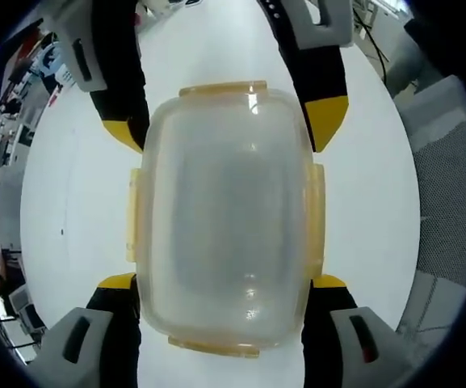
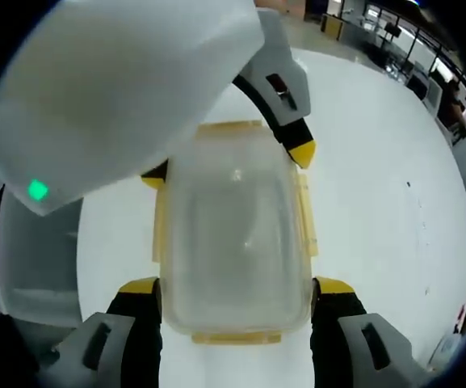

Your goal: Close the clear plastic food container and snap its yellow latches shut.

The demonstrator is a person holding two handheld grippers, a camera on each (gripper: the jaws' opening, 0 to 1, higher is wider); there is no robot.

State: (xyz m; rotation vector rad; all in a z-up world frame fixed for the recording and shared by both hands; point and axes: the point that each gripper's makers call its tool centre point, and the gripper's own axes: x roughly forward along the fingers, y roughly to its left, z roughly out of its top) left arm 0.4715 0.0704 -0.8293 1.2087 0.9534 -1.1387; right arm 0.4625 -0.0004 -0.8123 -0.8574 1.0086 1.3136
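Straddling clear container [image 1: 226, 218], left tongs [image 1: 228, 295] wide; right tongs [image 2: 237, 295] wide too; no legible writing.

The clear plastic food container [image 1: 226, 214] sits flat on the white table, its frosted, see-through lid [image 2: 231, 234] resting on top, rounded at the corners. Yellow latches [image 1: 316, 217] run along all four edges: one on each long side, one at the near end [image 2: 237, 337] and one at the far end [image 1: 223, 87]. From here I cannot tell whether any of them is snapped down. Nothing shows inside.
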